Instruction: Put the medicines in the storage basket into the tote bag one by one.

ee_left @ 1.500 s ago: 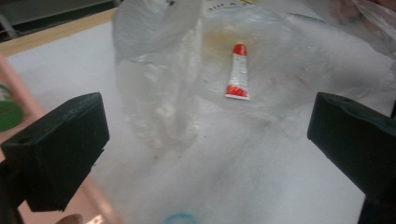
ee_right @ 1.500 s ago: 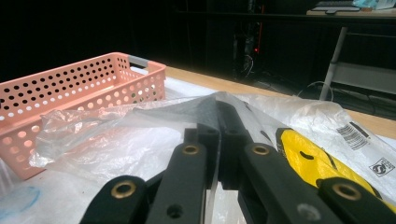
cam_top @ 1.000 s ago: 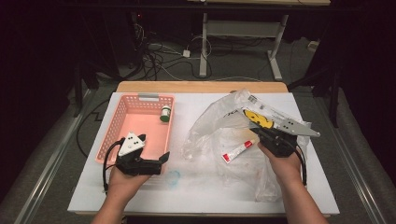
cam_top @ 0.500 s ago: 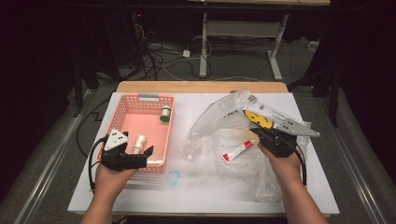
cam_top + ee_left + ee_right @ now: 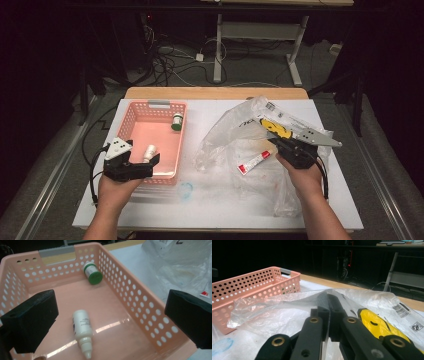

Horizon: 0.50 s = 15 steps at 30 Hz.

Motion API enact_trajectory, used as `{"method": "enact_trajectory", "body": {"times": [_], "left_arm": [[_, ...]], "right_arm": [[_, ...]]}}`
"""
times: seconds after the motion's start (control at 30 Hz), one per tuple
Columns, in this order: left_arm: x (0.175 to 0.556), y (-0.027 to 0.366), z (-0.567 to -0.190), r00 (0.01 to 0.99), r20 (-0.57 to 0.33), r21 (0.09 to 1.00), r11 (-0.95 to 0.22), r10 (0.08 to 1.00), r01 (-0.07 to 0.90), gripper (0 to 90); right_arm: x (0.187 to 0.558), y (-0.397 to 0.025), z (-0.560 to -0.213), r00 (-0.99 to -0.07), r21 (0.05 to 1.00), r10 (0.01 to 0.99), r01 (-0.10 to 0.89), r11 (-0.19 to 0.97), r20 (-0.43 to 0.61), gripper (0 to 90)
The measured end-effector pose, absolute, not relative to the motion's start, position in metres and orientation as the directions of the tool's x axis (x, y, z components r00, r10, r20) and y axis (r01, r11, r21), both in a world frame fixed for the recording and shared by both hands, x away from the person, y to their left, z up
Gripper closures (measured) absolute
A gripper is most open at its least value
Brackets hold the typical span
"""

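A pink perforated basket (image 5: 134, 119) (image 5: 130, 290) holds a white dropper bottle (image 5: 149, 151) (image 5: 81, 330) lying on its side and a green-capped jar (image 5: 176, 121) (image 5: 93, 273) at the far end. My left gripper (image 5: 136, 156) (image 5: 110, 317) hovers over the basket's near end, open wide, with the bottle lying below and between its jaws, untouched. My right gripper (image 5: 273, 141) (image 5: 328, 312) is shut on a fold of a clear plastic bag (image 5: 235, 140) (image 5: 287, 312) with a yellow smiley print (image 5: 276, 129) (image 5: 377, 327). A red-and-white tube (image 5: 254, 161) lies at the bag.
A blue ring mark (image 5: 186, 189) sits on the white table top (image 5: 200, 210) in front of the basket. The pink basket (image 5: 254, 282) stands left of the bag. Cables and table legs lie on the dark floor beyond the far edge.
My left gripper has moved left, from the table in front of the basket to over the basket's near end. The white bottle now shows in the basket. The right gripper has not moved.
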State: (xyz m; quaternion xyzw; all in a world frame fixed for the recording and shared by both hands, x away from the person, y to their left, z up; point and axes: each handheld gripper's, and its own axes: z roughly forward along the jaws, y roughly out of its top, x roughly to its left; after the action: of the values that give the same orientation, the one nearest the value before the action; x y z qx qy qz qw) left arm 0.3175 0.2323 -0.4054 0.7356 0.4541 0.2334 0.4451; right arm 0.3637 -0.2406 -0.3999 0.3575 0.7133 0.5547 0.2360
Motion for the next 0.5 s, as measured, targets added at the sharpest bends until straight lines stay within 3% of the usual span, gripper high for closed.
{"method": "enact_trajectory", "body": {"times": [0.5], "left_arm": [[0.367,0.205,-0.387,0.508,-0.119,0.862,-0.165,0.853,0.479,0.0]], "right_arm": [[0.364,-0.24,-0.399,-0.635,0.961,0.771,0.241,0.136,0.05,90.0]]}}
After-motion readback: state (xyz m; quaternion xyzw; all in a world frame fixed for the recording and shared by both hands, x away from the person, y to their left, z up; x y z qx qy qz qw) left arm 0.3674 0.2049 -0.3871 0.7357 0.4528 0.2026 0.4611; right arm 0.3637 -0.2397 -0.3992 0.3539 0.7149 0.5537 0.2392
